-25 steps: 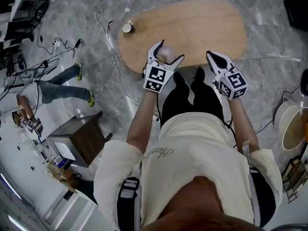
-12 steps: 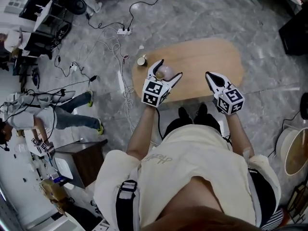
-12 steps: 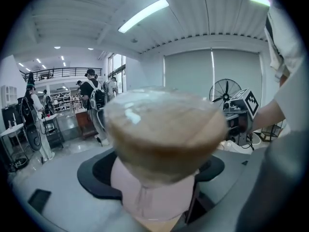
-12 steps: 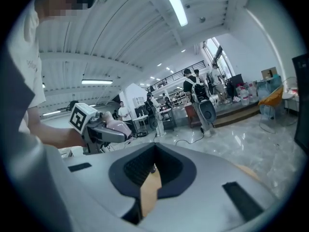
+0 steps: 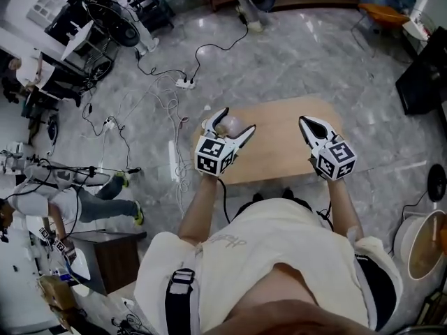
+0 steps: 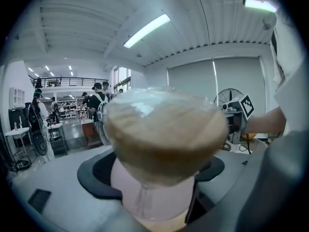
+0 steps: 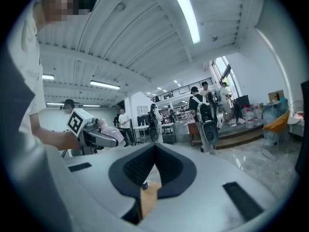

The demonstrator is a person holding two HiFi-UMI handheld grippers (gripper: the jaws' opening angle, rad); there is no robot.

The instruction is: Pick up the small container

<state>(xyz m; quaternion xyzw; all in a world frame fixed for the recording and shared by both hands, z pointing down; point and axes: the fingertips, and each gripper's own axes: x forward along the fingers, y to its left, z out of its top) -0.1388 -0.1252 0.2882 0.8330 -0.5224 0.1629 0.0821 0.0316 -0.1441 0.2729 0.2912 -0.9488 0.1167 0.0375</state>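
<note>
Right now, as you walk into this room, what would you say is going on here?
A person at an oval light wooden table holds a two-jaw gripper in each hand. The left gripper is clamped on a small pale pink container with a tan lid, held up off the table. The right gripper hangs beside it, jaws together, with nothing in them. The pickup looks done.

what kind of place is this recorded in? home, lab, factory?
Most likely an open lab or workshop, not a home. A power strip and loose cables trail across the stone-look floor, equipment stands crowd one corner, and several other people stand in the background.
</note>
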